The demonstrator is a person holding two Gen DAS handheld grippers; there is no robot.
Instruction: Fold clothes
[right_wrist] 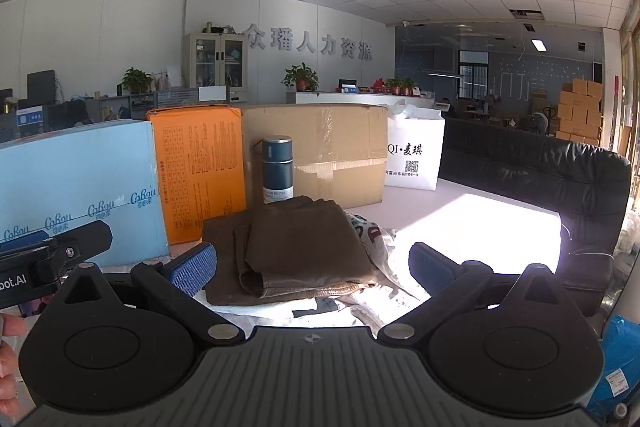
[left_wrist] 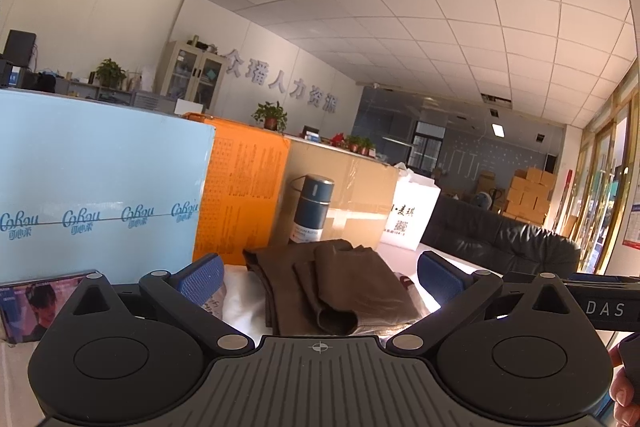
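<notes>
A brown garment (left_wrist: 332, 287) lies folded in a stack on the white table (left_wrist: 244, 307), straight ahead of my left gripper (left_wrist: 320, 277), which is open and empty with its blue pads either side of it, a little short of it. In the right wrist view the same brown garment (right_wrist: 296, 247) rests on a crumpled printed plastic bag (right_wrist: 376, 239). My right gripper (right_wrist: 312, 265) is open and empty, just in front of the garment. The left gripper's body (right_wrist: 48, 259) shows at the left edge of the right view.
Behind the garment stand a blue box (right_wrist: 76, 187), an orange box (right_wrist: 200, 171), a cardboard box (right_wrist: 320, 155), a dark blue bottle (right_wrist: 277, 169) and a white bag (right_wrist: 414, 157). A black sofa (right_wrist: 560, 179) lies to the right. A picture box (left_wrist: 40, 303) sits at left.
</notes>
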